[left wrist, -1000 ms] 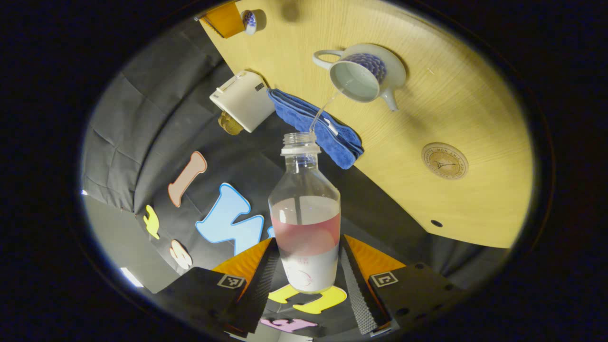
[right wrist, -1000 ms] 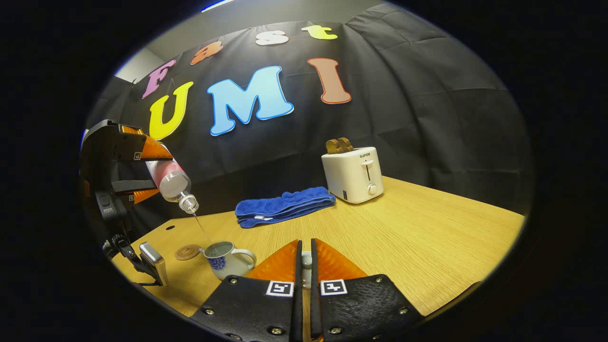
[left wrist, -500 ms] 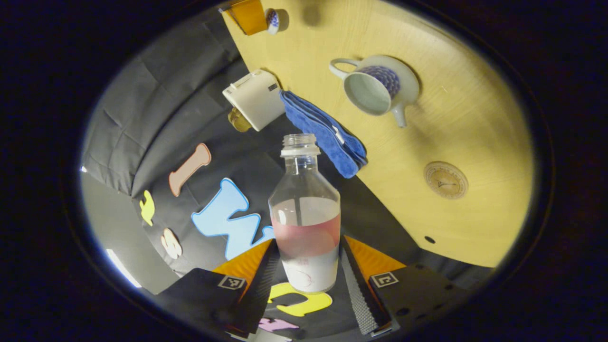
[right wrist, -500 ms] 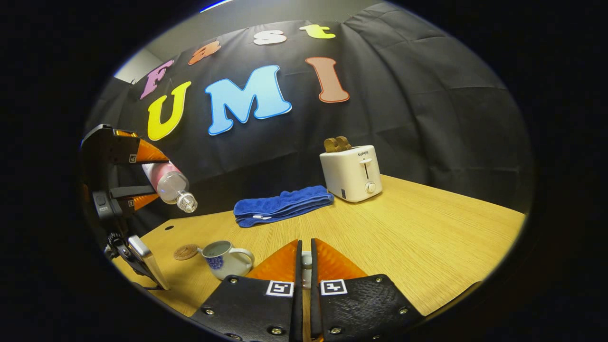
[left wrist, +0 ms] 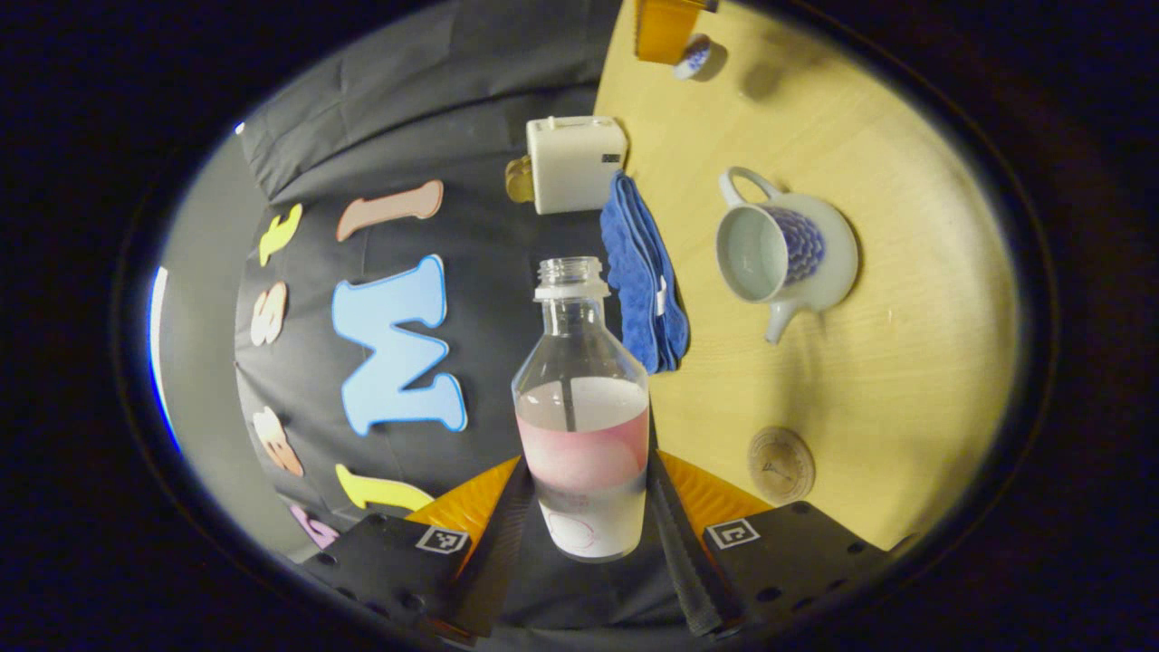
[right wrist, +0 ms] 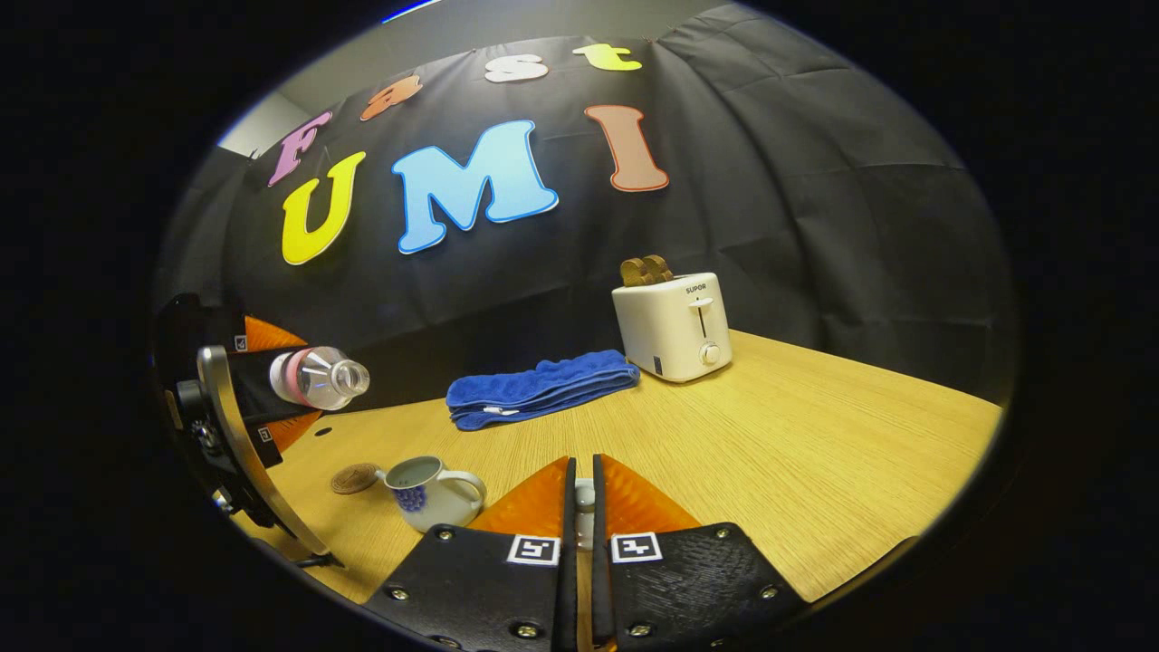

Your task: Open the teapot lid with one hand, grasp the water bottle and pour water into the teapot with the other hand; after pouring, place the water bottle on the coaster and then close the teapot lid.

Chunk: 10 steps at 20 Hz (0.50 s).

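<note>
A: Left gripper view first, starting at nine o'clock. What is being held?

B: The left gripper (left wrist: 584,534) is clamped on the water bottle (left wrist: 582,426), a finger pressed to each side of its lower body. The bottle has no cap on its neck, carries a pink band, and is partly full of clear water. Its mouth points toward twelve o'clock in this view.

A: And to the right of it?

B: A white toaster (left wrist: 574,163) at twelve o'clock with browned bread at its far end, then a folded blue towel (left wrist: 645,272) just beside it. At about two o'clock the teapot (left wrist: 780,252) stands on the wooden table (left wrist: 905,317), lid off, its pale inside showing; I cannot tell how much water is in it. The round coaster (left wrist: 780,465) lies at about four o'clock, bare, apart from the teapot.

A: Now the right gripper view, again from nine o'clock.

B: The left gripper (right wrist: 272,398) holds the water bottle (right wrist: 317,378) nearly level above the table (right wrist: 815,453), mouth toward three o'clock. Below it lie the coaster (right wrist: 355,478) and then the open teapot (right wrist: 430,492), close together. At six o'clock the right gripper (right wrist: 584,507) has its fingers almost together on a small white piece, the teapot lid (right wrist: 585,496), mostly hidden.
</note>
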Motion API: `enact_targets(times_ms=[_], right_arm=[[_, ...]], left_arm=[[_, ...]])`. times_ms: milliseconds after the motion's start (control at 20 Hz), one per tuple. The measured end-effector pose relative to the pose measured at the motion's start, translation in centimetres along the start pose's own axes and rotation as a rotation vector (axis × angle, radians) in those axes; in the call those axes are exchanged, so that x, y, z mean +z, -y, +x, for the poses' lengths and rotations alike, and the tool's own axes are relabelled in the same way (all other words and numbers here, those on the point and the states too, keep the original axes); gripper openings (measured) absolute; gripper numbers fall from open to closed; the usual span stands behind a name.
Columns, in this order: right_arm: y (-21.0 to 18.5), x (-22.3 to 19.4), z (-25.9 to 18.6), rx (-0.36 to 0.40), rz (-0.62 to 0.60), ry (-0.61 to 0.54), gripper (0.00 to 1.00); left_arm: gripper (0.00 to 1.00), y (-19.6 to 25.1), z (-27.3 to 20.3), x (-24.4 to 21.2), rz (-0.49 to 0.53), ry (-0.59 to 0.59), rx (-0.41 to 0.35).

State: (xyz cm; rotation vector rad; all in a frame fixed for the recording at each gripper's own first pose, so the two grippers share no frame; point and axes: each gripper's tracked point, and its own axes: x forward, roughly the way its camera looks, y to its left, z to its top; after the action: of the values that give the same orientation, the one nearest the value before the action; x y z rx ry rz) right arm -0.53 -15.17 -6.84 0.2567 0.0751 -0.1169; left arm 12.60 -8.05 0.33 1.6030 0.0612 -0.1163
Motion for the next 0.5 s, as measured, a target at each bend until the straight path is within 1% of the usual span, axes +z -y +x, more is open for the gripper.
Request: enact_targets(times_ms=[100, 200, 350, 450, 500], right_arm=[[0.1, 0.2, 0.0, -0.006, -0.002, 0.008, 0.06], [0.5, 0.5, 0.1, -0.02, -0.007, 0.019, 0.06], [0.7, 0.3, 0.2, -0.033, -0.009, 0.02, 0.06], [0.5, 0.4, 0.2, -0.03, -0.014, 0.024, 0.06], [0.4, 0.4, 0.3, -0.029, -0.019, 0.024, 0.06]], left_arm=[[0.87, 0.5, 0.3, -0.5, -0.154, 0.011, 0.007], [0.87, 0.6, 0.1, -1.6, -0.296, 0.008, 0.039], [0.86, 1.2, 0.3, -3.5, -0.525, -0.001, 0.063], [0.86, 1.8, 0.9, -4.5, -0.689, 0.005, 0.058], [0.86, 1.8, 1.1, -5.3, -0.755, -0.003, 0.063]])
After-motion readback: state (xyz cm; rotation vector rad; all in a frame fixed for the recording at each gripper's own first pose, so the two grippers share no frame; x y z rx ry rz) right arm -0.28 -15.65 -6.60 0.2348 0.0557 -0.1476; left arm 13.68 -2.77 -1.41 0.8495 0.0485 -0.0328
